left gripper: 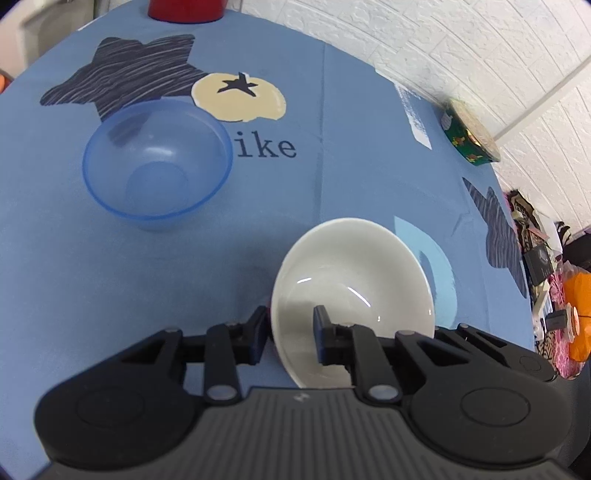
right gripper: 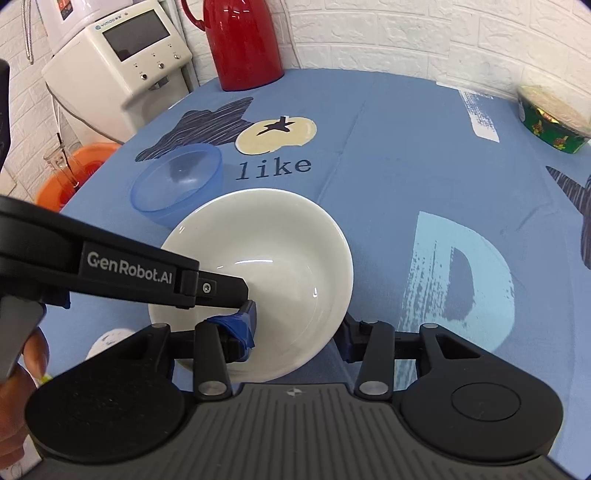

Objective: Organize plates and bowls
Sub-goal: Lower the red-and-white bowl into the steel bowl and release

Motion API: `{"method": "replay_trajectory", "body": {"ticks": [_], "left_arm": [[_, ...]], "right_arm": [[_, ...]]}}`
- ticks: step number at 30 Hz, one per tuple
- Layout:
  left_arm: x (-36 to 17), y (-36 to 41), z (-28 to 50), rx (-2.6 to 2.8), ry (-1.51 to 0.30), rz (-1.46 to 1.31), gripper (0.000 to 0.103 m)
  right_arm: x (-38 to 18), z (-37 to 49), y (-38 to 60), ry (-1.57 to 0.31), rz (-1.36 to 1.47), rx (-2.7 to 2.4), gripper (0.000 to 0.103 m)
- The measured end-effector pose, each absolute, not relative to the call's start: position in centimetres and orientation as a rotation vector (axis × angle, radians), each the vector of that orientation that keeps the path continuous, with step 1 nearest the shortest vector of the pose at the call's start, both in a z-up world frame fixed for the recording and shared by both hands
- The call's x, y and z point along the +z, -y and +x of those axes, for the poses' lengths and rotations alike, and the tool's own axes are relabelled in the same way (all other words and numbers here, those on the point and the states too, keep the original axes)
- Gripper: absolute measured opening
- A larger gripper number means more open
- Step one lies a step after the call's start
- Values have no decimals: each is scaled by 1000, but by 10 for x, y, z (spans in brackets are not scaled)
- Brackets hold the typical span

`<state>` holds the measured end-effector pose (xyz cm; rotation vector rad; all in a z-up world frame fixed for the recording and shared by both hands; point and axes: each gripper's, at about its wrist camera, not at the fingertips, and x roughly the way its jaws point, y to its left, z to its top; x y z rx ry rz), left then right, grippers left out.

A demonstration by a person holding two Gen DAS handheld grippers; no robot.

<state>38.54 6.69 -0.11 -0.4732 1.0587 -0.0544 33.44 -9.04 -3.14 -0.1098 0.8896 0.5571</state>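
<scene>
While the left gripper pinches one white bowl, the right gripper gapes beside one blue bowl.

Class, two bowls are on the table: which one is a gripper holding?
The white bowl: the left gripper clamps its rim. The blue bowl sits apart, untouched.

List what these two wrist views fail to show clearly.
- Red jug: left view, top cut off by the frame edge.
- White bowl: near rim hidden by the left gripper in both views.
- Small white item: right view, mostly behind the right gripper.
</scene>
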Motion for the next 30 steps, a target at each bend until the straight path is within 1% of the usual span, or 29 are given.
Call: {"method": "replay_trajectory", "body": {"ticks": [9,14,21,27,30], "left_arm": [[39,-44,303,-130,-1014,-457,14],[47,-19,254,-199,-1010,-446,14],[30,21,196,-287,-1064,-413,15],[5,37,175,-299,-1118,-405,15],[-2,37,172,-289,-1119,-402,15]], "right_arm": [[3,251,116,-857,-105,505,29],[6,197,142,-858,-81,442,30],[-16,137,180,-898,-39,369,31],[-40,121,187,-939,-23,372,31],[-43,119,185,-928,-36,382,31]]}}
